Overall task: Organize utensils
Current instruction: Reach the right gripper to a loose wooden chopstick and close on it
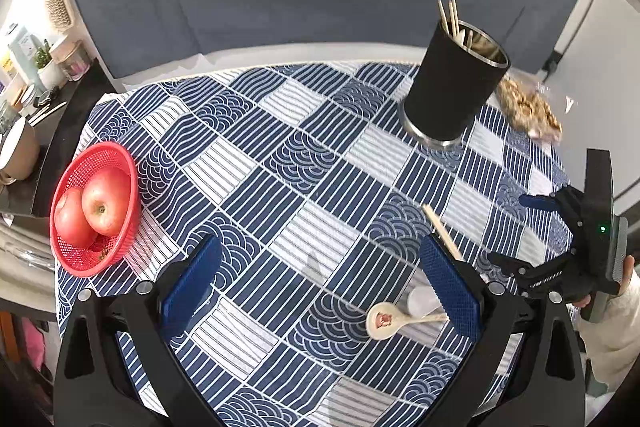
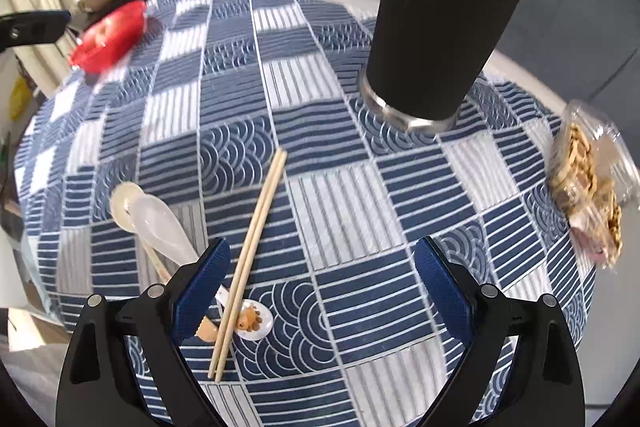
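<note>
A black utensil holder (image 1: 452, 87) (image 2: 436, 39) with a steel base stands on the far part of the table and holds several chopsticks. A pair of wooden chopsticks (image 2: 252, 255) (image 1: 442, 231) lies on the cloth. A cream spoon (image 1: 384, 321) (image 2: 124, 203), a clear plastic spoon (image 2: 160, 223) and a white spoon with food bits (image 2: 254, 319) lie near them. My left gripper (image 1: 320, 287) is open and empty above the cloth. My right gripper (image 2: 320, 287) is open and empty, its left finger (image 2: 202, 287) beside the chopsticks.
A red basket (image 1: 94, 211) (image 2: 108, 35) with two apples sits at the table's left edge. A clear bag of snacks (image 2: 588, 179) (image 1: 528, 107) lies at the right edge. A blue patterned cloth (image 1: 280, 187) covers the round table. A grey sofa stands behind.
</note>
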